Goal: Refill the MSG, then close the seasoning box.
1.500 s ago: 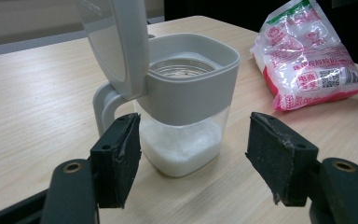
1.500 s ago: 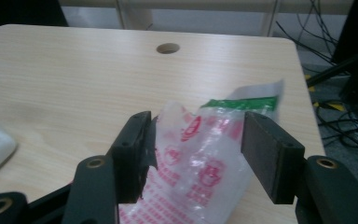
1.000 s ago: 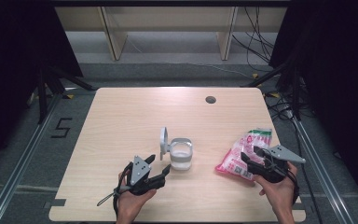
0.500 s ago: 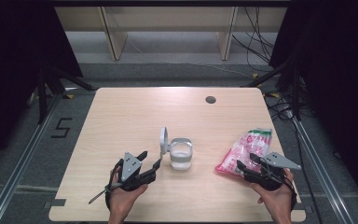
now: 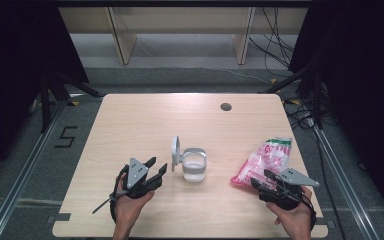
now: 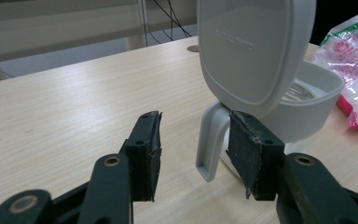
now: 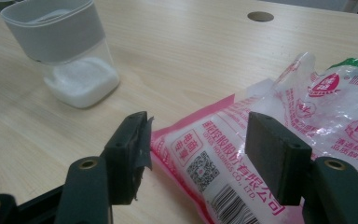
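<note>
Wooden table: left gripper closing, gapped, by container; right gripper spread over bag

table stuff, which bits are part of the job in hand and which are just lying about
In the job:
- jar, lid up, white grains inside
- pink bag
- left tongs, open by the jar's handle
- right tongs, open over the bag

Lying about:
- table hole
- floor cables
</note>
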A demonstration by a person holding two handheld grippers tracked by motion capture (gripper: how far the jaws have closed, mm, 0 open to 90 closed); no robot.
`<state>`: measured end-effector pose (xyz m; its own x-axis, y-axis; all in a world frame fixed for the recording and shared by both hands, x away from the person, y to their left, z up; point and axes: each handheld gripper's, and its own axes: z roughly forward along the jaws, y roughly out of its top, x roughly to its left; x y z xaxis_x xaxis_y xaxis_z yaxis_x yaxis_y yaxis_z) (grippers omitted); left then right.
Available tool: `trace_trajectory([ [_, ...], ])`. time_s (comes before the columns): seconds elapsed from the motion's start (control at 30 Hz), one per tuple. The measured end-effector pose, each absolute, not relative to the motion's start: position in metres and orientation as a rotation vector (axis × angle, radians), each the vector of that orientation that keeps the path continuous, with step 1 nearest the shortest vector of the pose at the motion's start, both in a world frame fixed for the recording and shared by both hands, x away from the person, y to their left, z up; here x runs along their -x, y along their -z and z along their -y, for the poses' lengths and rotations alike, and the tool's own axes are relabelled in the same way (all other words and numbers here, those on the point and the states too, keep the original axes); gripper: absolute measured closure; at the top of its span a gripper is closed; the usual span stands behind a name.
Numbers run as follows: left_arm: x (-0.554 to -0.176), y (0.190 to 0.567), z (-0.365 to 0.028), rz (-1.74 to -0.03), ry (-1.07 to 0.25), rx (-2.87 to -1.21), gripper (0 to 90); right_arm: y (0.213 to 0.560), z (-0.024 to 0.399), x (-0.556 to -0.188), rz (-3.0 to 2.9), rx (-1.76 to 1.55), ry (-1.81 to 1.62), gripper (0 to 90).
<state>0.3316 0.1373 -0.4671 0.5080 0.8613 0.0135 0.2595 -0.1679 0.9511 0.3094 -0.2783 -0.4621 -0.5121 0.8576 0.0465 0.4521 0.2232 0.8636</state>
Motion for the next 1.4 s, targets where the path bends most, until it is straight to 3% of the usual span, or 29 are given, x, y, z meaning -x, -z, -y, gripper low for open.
trace_trajectory([
  [0.23, -0.339, 0.467, -0.138, -0.959, -0.709, -1.698, 59.0, 0.464, 0.274, -0.306, -2.075, -1.193, -1.227, 40.4],
  [0.67, -0.346, 0.461, -0.136, -0.891, -0.713, -1.706, 88.5, 0.464, 0.268, -0.302, -2.110, -1.159, -1.215, 40.4],
  [1.4, -0.348, 0.445, -0.119, -0.813, -0.697, -1.717, 89.2, 0.467, 0.261, -0.298, -2.148, -1.199, -1.228, 38.5],
])
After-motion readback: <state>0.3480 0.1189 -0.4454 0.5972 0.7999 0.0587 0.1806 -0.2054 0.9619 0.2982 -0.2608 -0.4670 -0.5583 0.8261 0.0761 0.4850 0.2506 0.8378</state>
